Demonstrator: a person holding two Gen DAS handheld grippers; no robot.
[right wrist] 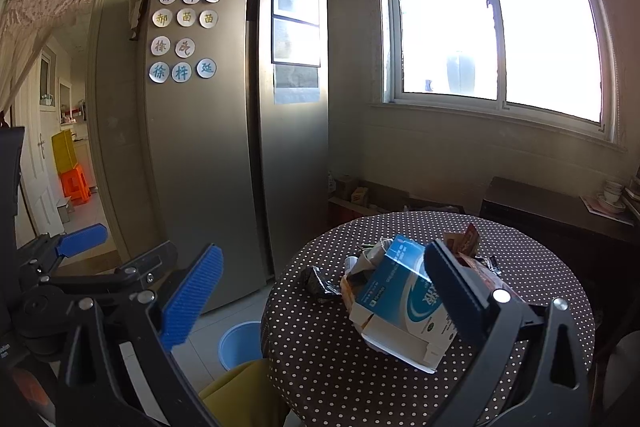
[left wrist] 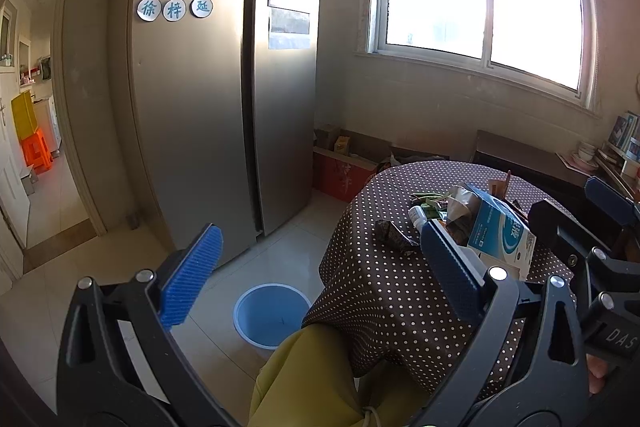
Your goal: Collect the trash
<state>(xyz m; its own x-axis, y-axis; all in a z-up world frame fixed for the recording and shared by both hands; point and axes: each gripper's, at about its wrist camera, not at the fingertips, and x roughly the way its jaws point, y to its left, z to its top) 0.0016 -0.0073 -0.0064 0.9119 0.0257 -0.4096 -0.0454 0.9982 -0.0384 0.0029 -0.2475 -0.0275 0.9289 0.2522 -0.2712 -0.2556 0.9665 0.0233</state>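
Both hand-held grippers, left (left wrist: 320,271) and right (right wrist: 324,291), hang wide open and empty above a polka-dot desk (right wrist: 532,267), where a torn blue-and-white carton (right wrist: 400,303) lies among crumpled wrappers (right wrist: 320,281); a blue bin (left wrist: 272,313) stands on the floor beside it.

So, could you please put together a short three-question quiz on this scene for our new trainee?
1. True or false: both grippers are open and hold nothing.
2. Where is the blue bin? A) on the table B) on the floor beside the table C) on the windowsill
3. Name the largest piece of trash on the dotted tablecloth.

Key:
1. True: the left gripper and the right gripper are both spread wide.
2. B
3. The blue and white carton.
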